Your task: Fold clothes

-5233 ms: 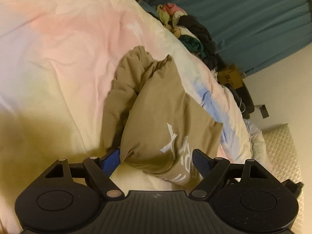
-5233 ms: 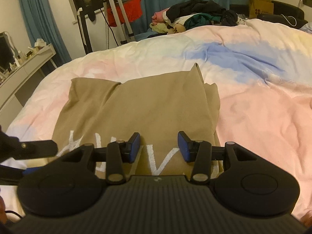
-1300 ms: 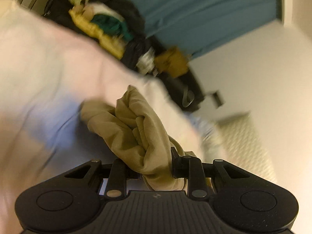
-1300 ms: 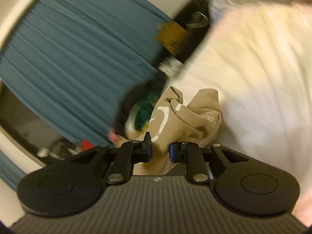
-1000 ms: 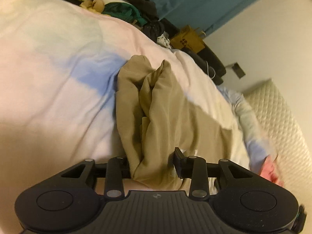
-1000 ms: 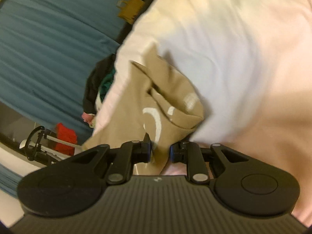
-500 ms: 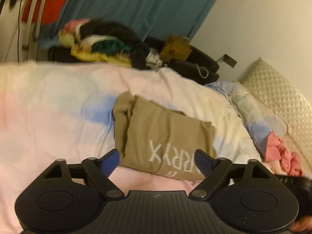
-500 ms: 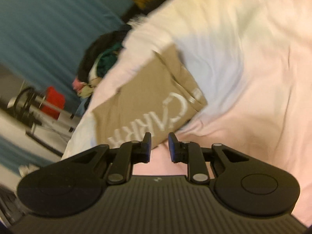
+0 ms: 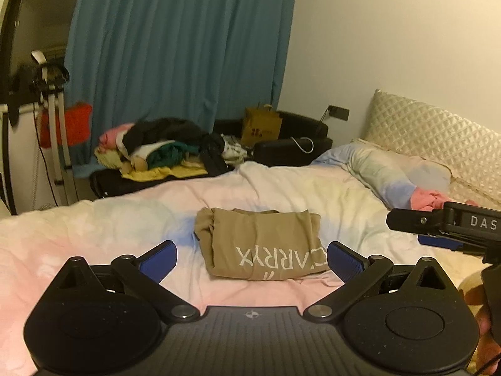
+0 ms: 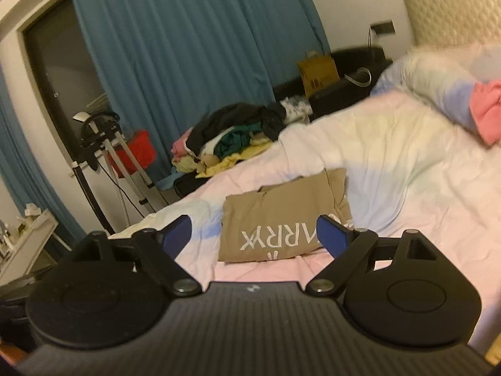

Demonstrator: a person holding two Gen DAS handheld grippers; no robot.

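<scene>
A tan shirt (image 9: 260,244) with white lettering lies folded into a compact rectangle on the pastel bedspread (image 9: 94,232). It also shows in the right wrist view (image 10: 281,219). My left gripper (image 9: 250,258) is open and empty, held back from the shirt's near edge. My right gripper (image 10: 254,231) is open and empty, also short of the shirt. The right gripper's fingers (image 9: 438,225) show at the right edge of the left wrist view.
A heap of unfolded clothes (image 9: 156,150) lies beyond the bed's far edge before a blue curtain (image 9: 175,50). A pink garment (image 9: 429,199) lies by the pillow (image 9: 394,169) at right. A tripod (image 10: 106,163) and a red item (image 10: 137,148) stand left.
Both grippers let go of the tan shirt, which now lies folded on the bed. Both jaws opened and both grippers pulled back and levelled out.
</scene>
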